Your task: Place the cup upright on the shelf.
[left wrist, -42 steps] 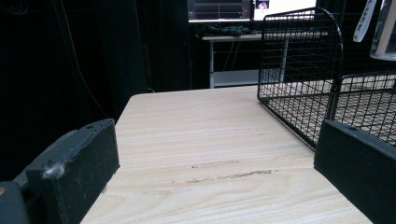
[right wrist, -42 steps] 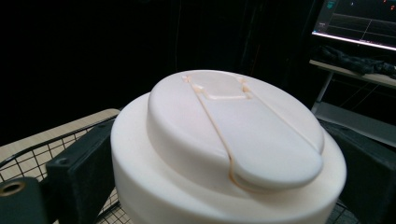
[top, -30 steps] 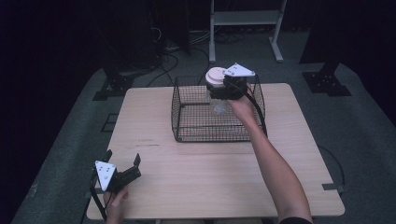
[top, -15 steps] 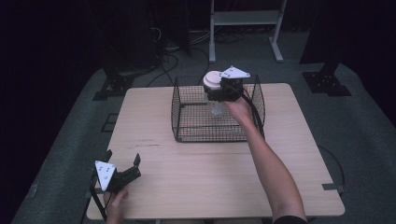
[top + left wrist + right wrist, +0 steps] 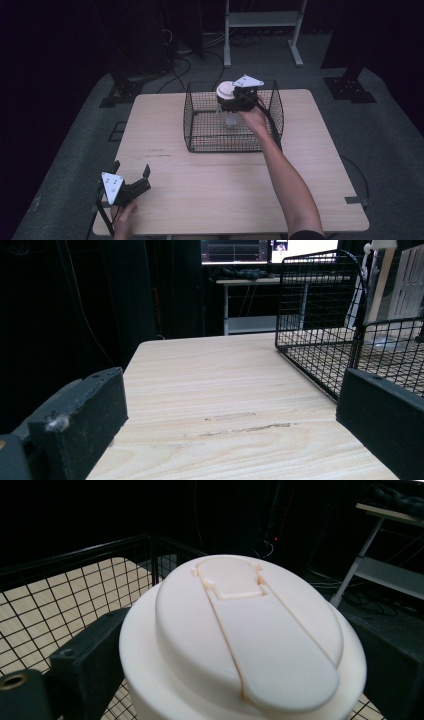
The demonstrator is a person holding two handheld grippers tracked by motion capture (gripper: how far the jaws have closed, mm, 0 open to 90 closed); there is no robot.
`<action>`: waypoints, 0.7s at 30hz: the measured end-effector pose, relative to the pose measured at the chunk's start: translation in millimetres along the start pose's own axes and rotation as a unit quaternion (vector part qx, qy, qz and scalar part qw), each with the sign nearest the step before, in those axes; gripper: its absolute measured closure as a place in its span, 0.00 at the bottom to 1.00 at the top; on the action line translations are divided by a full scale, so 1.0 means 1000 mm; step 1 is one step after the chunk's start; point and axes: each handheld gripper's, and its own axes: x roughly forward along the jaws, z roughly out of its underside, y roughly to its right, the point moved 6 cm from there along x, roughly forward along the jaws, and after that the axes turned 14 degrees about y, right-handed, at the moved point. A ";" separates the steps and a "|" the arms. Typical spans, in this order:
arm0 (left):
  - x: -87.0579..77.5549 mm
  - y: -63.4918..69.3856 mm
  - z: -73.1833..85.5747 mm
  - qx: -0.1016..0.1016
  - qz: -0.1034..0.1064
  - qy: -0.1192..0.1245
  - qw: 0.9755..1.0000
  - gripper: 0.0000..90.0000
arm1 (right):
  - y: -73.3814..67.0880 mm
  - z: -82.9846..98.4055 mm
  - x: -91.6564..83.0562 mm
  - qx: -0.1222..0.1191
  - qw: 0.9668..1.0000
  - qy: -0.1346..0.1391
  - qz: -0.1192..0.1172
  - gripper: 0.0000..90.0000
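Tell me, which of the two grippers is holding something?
The right gripper, over the basket, grips a white-lidded cup. The left gripper sits open near the table's corner.

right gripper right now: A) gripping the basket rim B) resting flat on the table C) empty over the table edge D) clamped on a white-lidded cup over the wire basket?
D: the right gripper has its black jaws on either side of the white-lidded cup, held above the wire basket in the high view.
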 end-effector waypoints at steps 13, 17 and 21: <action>0.000 0.000 0.000 0.000 0.000 0.000 1.000 0.00 | 0.004 0.016 0.001 0.013 1.000 -0.016 0.003 0.05; 0.000 0.000 0.000 0.000 0.000 0.000 1.000 0.00 | 0.005 0.016 0.000 0.013 1.000 -0.017 0.003 0.05; 0.000 0.000 0.000 0.000 0.000 0.000 1.000 0.00 | 0.005 0.016 0.000 0.013 1.000 -0.017 0.004 0.05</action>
